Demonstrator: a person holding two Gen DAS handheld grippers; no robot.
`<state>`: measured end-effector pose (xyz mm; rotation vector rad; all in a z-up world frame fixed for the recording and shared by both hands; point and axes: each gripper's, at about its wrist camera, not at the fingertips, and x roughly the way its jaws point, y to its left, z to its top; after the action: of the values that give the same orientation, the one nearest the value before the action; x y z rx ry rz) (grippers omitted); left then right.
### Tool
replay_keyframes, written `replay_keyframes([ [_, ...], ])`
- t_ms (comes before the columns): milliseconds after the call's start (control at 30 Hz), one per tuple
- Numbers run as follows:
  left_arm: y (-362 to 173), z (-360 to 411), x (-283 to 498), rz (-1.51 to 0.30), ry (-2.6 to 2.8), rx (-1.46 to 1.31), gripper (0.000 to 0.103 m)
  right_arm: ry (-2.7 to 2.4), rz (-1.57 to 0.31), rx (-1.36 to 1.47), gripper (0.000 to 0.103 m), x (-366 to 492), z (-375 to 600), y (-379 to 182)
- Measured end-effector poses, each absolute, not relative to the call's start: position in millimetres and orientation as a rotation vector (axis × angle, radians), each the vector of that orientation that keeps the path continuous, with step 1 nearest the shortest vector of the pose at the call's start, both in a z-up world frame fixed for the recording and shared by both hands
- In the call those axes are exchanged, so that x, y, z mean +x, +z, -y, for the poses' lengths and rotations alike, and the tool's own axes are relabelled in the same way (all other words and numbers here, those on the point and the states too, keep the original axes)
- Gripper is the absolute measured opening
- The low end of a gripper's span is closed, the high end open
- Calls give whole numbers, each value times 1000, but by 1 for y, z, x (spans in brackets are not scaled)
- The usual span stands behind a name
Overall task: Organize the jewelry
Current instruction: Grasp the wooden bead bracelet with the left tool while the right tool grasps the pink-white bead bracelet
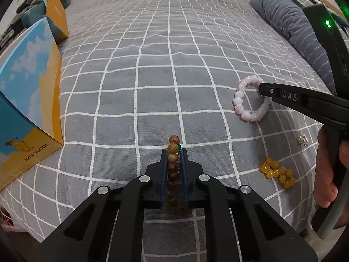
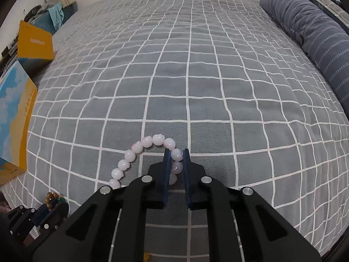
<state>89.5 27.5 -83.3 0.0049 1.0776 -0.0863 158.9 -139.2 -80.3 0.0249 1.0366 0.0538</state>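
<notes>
A brown wooden bead bracelet (image 1: 173,144) with a green bead is pinched between the pads of my left gripper (image 1: 174,152), which is shut on it just above the grey checked bedspread (image 1: 152,76). A pink bead bracelet (image 2: 139,152) lies on the bedspread, and my right gripper (image 2: 176,152) is shut on its right side. The left wrist view shows that pink bracelet (image 1: 242,100) at the right with the right gripper's fingers (image 1: 268,91) on it. A yellow bead bracelet (image 1: 278,173) and small silver earrings (image 1: 303,140) lie near the right hand.
A blue and yellow box (image 1: 28,100) stands at the bed's left edge, with an orange box (image 1: 56,15) behind it. A striped blue pillow (image 1: 292,28) lies along the right side. A hand (image 1: 327,170) holds the right gripper's handle.
</notes>
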Motion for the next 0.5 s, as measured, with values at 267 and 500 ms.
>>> replay_keyframes([
  [267,-78,-30,87,-1061,-83,4,11,61,-1011,37,11,155,140,-70],
  [500,-64,-35,83,-1021,-77,-4,11,76,-966,51,11,146,139,-54],
])
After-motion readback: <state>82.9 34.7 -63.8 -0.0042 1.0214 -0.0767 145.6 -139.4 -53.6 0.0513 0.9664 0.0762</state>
